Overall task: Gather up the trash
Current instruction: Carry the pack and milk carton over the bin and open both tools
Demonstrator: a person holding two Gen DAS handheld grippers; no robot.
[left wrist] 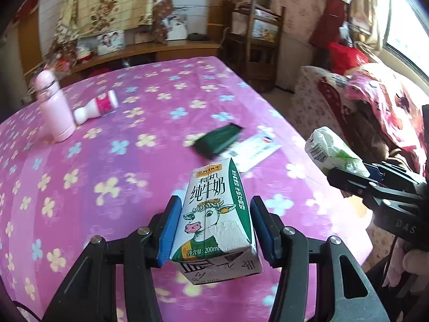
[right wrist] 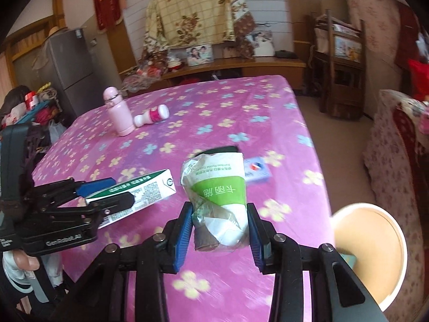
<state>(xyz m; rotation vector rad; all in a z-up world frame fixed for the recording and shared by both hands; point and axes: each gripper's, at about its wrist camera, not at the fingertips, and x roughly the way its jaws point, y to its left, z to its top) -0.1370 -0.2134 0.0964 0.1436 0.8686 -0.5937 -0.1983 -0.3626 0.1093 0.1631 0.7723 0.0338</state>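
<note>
My left gripper point(left wrist: 213, 228) is shut on a green-and-white milk carton point(left wrist: 214, 214) with a cow picture, held above the pink flowered tablecloth point(left wrist: 107, 166). My right gripper point(right wrist: 219, 230) is shut on a crumpled white-and-green tissue pack point(right wrist: 217, 193), also held above the table. The tissue pack shows at the right of the left wrist view point(left wrist: 332, 150), and the milk carton at the left of the right wrist view point(right wrist: 134, 196). A round beige bin point(right wrist: 367, 252) with a white rim stands beside the table's near right corner.
On the table stand a pink flask point(right wrist: 118, 115), a fallen white-and-pink bottle point(right wrist: 152, 116), a dark green packet point(left wrist: 217, 141) and a white-blue flat pack point(right wrist: 256, 170). A covered armchair point(right wrist: 396, 145) is to the right, a wooden shelf point(right wrist: 340, 61) behind.
</note>
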